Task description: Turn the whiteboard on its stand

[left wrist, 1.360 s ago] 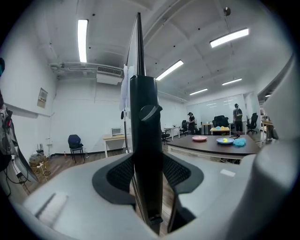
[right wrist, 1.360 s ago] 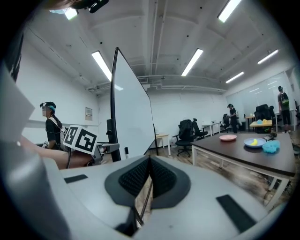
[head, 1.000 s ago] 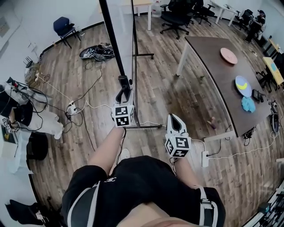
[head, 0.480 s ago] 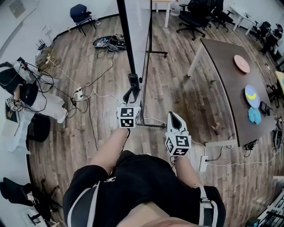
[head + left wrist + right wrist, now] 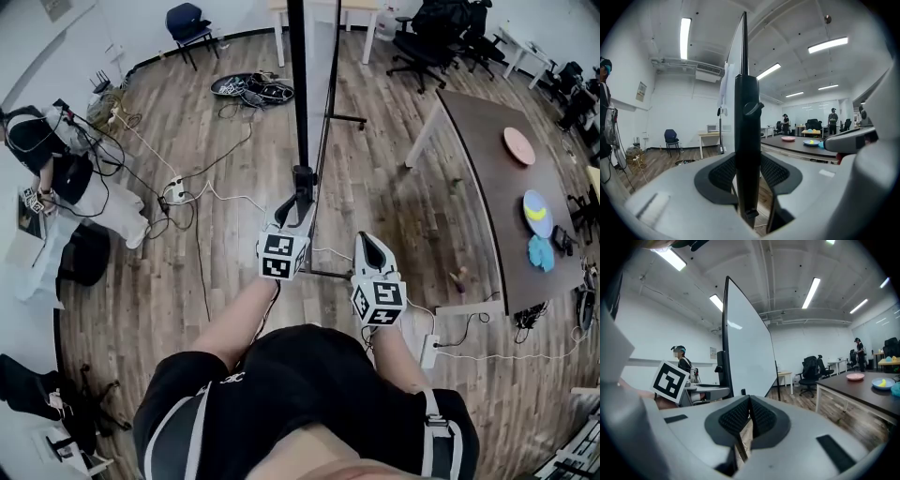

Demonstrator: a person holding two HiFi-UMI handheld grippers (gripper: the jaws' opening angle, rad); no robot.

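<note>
Nearest, at the bottom of the head view, are the wearer's black shorts [image 5: 281, 394] above the wooden floor [image 5: 187, 281]. Just beyond them on the right, the right gripper [image 5: 367, 244] hangs free over the floor with its fingers pressed together and nothing between them; in the right gripper view its ribbed pads [image 5: 736, 417] meet in a thin line. A little farther and to the left, the left gripper [image 5: 299, 202] is clamped on the black upright post [image 5: 747, 140] at the near end of the whiteboard [image 5: 747, 348]: both of its pads [image 5: 723, 173] lie against the post's sides. The whiteboard stands upright on its stand in the middle of the room and is seen edge-on from above, running from the left gripper away to the far side. The stand's near foot bar [image 5: 323, 275] lies on the floor between the two grippers. To the left, a white power strip [image 5: 173, 195] and loose cables lie on the floor, and a person [image 5: 56, 169] stands near the left wall. To the right stands a dark table [image 5: 487, 187] carrying a pink plate [image 5: 518, 145] and a blue plate [image 5: 538, 213]. Farthest back are a blue chair [image 5: 190, 21] on the left and black office chairs [image 5: 441, 37] on the right.
</note>
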